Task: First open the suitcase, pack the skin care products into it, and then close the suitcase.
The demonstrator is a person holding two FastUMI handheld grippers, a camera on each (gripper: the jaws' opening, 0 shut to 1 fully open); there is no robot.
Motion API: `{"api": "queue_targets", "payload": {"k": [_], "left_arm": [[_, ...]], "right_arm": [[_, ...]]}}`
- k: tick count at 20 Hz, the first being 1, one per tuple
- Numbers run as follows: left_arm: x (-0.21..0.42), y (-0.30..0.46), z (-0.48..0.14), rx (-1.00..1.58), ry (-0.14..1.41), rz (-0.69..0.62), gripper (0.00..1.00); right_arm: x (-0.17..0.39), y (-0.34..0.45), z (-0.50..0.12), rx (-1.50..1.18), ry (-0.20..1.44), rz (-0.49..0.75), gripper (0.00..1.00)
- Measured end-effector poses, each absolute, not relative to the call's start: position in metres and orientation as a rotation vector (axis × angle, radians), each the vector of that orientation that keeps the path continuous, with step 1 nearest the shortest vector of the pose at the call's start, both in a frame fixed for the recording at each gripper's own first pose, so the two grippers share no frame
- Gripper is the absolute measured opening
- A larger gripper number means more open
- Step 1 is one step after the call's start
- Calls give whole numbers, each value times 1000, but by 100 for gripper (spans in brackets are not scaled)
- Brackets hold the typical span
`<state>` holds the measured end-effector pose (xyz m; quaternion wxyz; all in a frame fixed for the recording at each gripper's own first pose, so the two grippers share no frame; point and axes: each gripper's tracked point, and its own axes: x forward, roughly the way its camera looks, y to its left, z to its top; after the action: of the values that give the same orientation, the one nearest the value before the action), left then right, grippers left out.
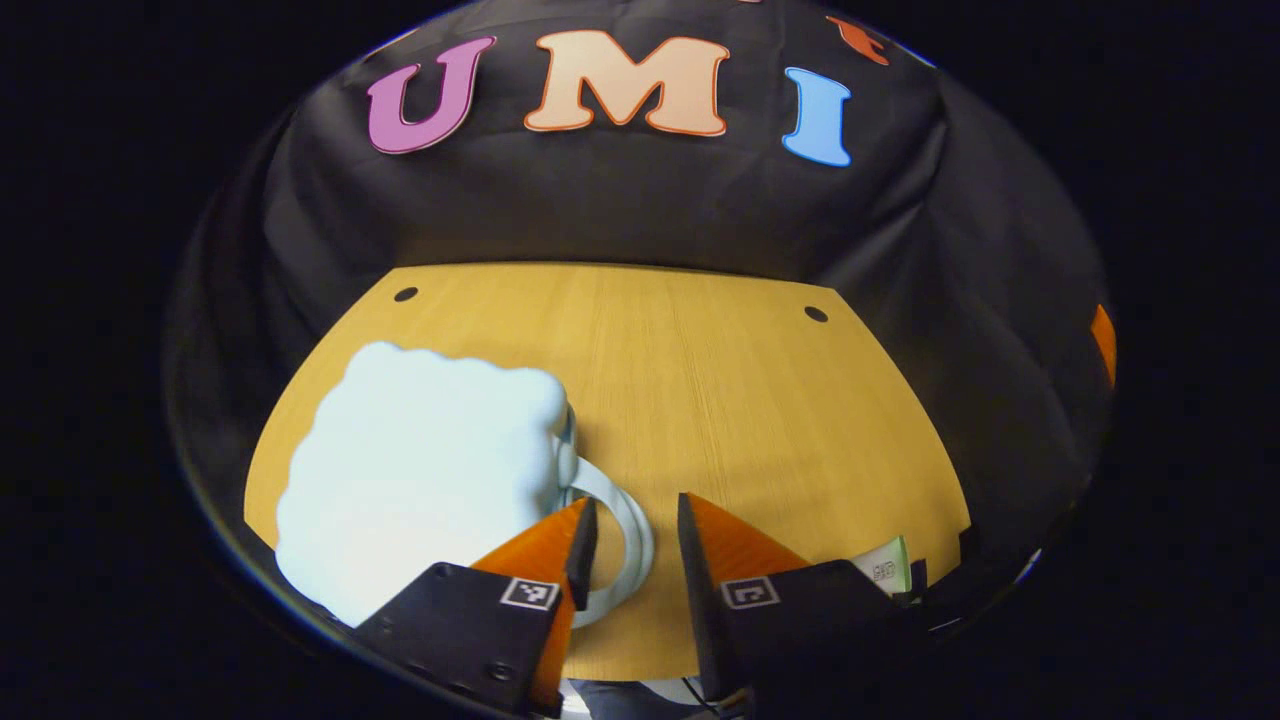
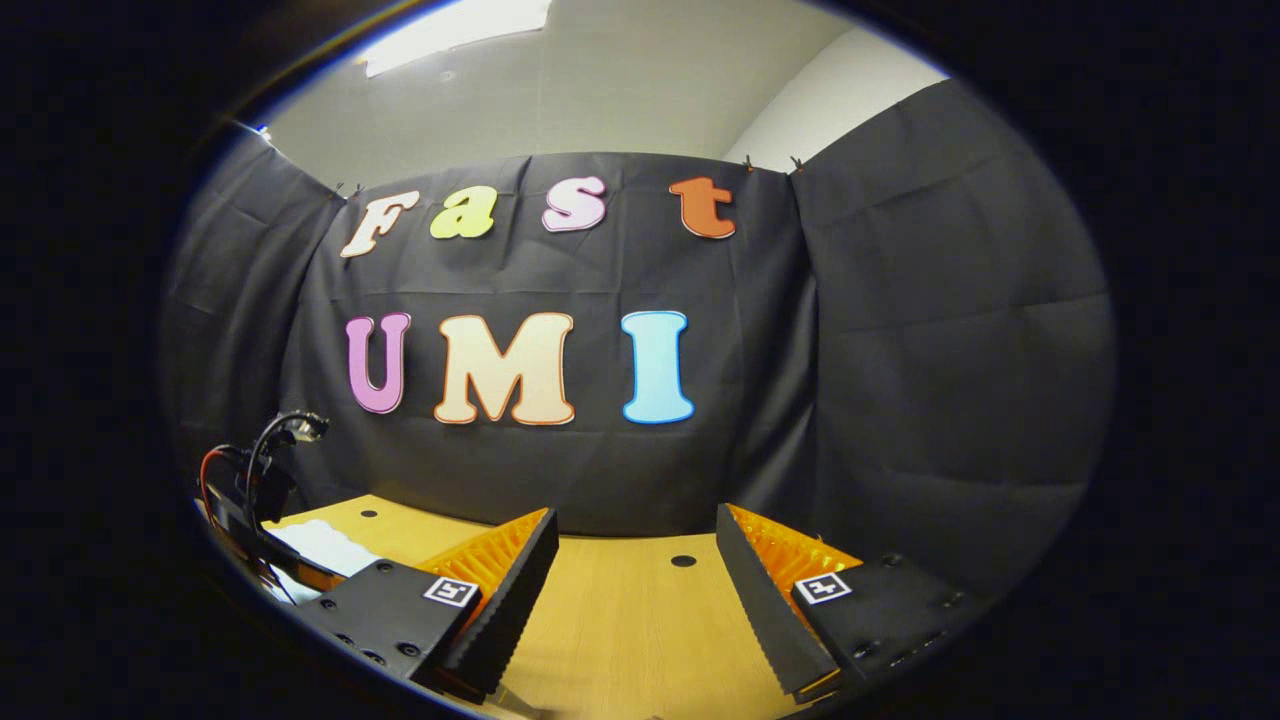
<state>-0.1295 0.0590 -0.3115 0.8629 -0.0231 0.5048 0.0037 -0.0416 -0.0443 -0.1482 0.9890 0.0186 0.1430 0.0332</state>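
A small pale blue suitcase (image 1: 420, 470) with a scalloped outline lies shut on the wooden table (image 1: 720, 400), left of centre in the left gripper view. Its white loop handle (image 1: 632, 540) points toward me. My left gripper (image 1: 633, 540) is open, with the handle's loop between its fingers: it lies against the left finger and stands off the right one. A white and green skin care box (image 1: 885, 565) peeks out behind the right finger. My right gripper (image 2: 635, 590) hangs open and empty above the table, facing the wall. The suitcase (image 2: 320, 548) shows low on the left there.
The other gripper's body with red and black cables (image 2: 250, 490) sits at the far left of the right gripper view. Small dark holes (image 1: 815, 314) mark the table's far side. The black cloth wall (image 2: 900, 350) closes in behind and to the right.
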Motion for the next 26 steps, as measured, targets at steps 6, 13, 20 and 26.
{"api": "queue_targets", "payload": {"k": [6,13,20,26], "left_arm": [[-143,54,-359,-62,1158,-4,73],[-152,50,-397,-104,1265,5,76],[-150,50,-418,-174,1328,24,69],[-156,64,-425,-233,1359,53,33]], "right_arm": [[-43,-60,-150,1,296,26,98],[-44,-75,-159,-36,324,-9,98],[-41,-75,-161,-68,323,-17,98],[-44,-67,-149,-118,305,-29,98]]}}
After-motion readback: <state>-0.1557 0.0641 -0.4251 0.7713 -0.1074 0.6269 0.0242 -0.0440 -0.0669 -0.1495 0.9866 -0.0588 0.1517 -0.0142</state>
